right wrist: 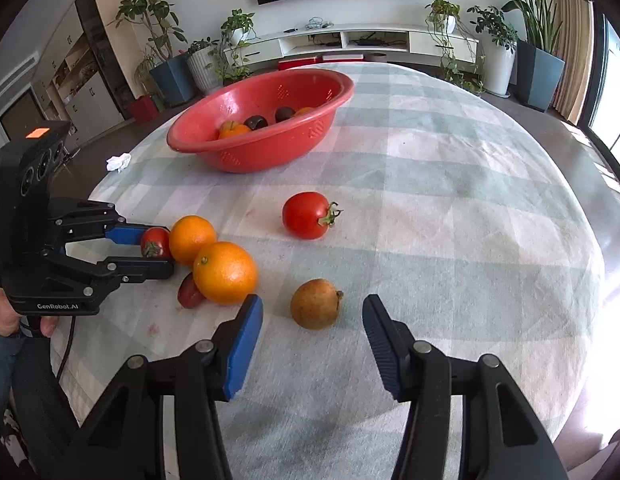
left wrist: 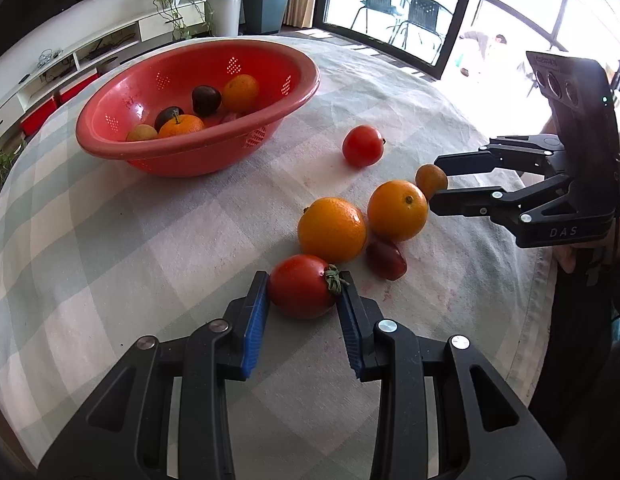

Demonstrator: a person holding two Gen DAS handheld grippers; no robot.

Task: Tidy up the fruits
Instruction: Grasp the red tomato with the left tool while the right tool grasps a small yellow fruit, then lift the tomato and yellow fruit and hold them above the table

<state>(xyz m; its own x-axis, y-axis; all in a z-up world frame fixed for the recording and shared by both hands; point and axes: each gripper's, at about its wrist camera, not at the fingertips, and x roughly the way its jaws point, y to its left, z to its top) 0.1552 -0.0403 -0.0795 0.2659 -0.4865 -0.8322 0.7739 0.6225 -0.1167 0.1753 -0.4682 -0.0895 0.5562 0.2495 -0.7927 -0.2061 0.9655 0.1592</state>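
Clamping on a tomato (left wrist: 300, 286), the left gripper (left wrist: 303, 286) presses both blue pads against it. Two oranges (left wrist: 332, 229) crowd it at one o'clock. The right gripper (right wrist: 313, 312) stands apart around a brown fruit (right wrist: 315, 304), not touching. At eleven o'clock sits the red bowl (right wrist: 230, 160), holding fruit.

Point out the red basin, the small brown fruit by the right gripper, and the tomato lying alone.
red basin (right wrist: 214, 148): right wrist view, front rim.
small brown fruit (right wrist: 314, 304): right wrist view, middle of its skin.
lone tomato (right wrist: 304, 215): right wrist view, middle of its red body.
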